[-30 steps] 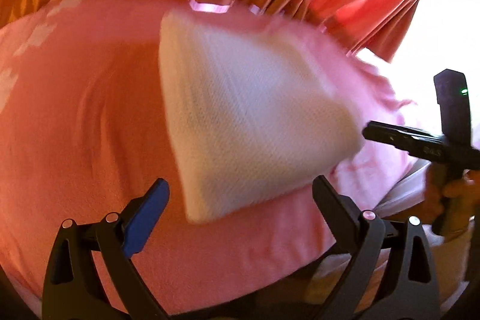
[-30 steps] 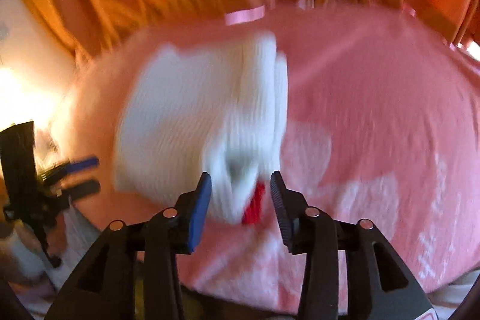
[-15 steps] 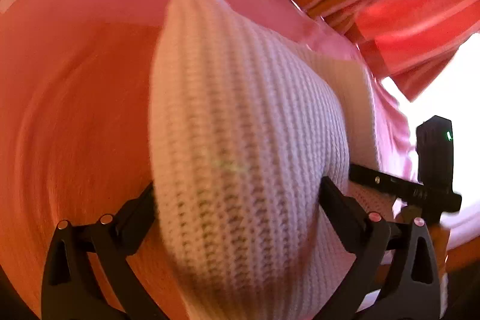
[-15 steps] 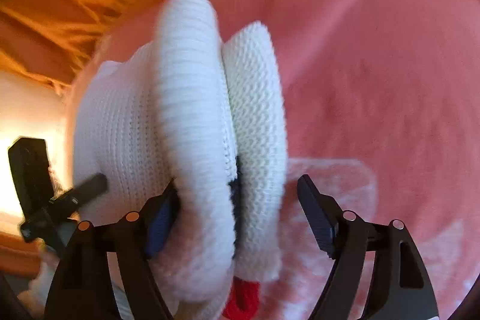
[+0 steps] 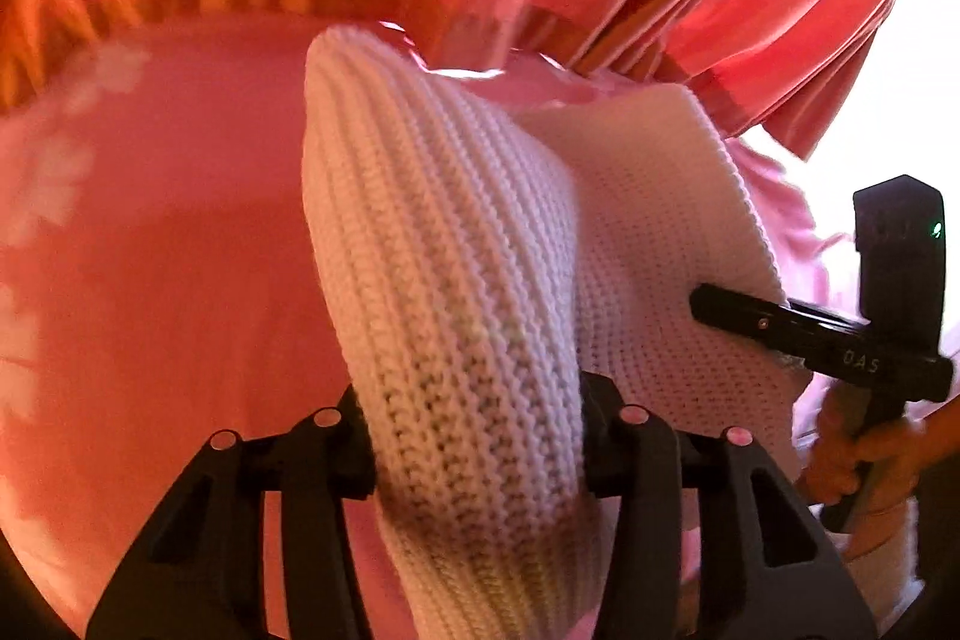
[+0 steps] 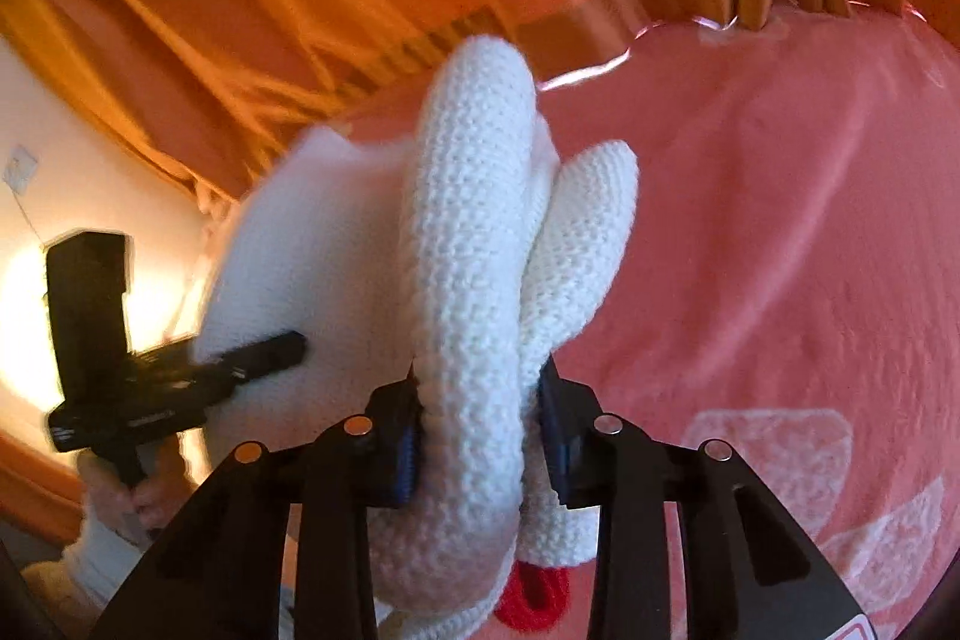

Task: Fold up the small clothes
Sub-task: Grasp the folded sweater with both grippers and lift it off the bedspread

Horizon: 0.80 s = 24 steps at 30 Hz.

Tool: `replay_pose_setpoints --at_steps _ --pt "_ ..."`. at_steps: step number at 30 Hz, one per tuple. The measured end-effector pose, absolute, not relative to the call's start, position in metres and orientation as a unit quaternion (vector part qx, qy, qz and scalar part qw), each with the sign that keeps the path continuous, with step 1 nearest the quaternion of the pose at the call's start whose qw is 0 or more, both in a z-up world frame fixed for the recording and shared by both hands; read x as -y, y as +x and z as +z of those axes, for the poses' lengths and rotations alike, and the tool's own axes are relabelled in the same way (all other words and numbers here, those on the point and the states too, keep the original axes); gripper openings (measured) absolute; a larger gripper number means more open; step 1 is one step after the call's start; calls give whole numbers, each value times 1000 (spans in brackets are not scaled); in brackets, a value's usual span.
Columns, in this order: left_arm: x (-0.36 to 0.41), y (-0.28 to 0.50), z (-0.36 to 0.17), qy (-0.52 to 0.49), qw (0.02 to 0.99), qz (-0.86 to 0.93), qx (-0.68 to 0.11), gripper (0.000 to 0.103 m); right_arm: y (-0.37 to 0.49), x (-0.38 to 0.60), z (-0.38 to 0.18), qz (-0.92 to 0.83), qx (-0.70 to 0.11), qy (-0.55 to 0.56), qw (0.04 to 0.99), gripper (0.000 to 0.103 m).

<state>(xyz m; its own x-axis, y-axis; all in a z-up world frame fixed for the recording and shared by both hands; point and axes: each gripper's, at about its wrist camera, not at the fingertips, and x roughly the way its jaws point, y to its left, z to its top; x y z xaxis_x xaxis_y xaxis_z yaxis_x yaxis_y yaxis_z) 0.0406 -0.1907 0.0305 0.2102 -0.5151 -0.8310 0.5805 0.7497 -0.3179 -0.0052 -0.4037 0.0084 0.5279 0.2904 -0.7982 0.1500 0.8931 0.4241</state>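
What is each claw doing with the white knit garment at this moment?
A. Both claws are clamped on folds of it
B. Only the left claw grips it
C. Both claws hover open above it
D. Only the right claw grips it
A: the left claw has just closed onto a thick fold of the white knit garment, and the right claw has likewise closed, pinching its bunched edge over the pink cover.

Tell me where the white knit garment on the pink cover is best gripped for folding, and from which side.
By its thick rolled edges, one end per gripper, coming down from the near side. The white knit garment bunches into ridges that fit between the pads; the left gripper and right gripper, jaws just closed, each pinch one already, above the pink cover.
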Motion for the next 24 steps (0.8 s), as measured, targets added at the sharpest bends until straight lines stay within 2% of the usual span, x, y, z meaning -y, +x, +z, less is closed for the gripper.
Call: replay_pose_setpoints --at_steps 3,4,6,9,11,16,24 --pt "189 40 8 83 785 -315 -527 49 16 388 -30 2 -543 194 817 33" --pt "191 39 -4 91 782 -304 -536 50 19 386 -32 -6 -545 182 819 38" --pt "190 38 -22 89 792 -286 -533 58 22 385 -30 -9 -543 177 821 43" --pt "183 36 -24 89 799 -281 -525 64 18 386 -27 -16 -538 181 823 48" --pt "180 35 -24 91 800 -277 -524 73 16 387 -28 -19 -536 181 825 52" --pt "181 37 -28 91 804 -263 -526 82 25 389 -41 -12 -548 212 809 65" --pt "184 46 -40 67 797 -263 -540 96 30 398 -53 18 -551 267 790 67"
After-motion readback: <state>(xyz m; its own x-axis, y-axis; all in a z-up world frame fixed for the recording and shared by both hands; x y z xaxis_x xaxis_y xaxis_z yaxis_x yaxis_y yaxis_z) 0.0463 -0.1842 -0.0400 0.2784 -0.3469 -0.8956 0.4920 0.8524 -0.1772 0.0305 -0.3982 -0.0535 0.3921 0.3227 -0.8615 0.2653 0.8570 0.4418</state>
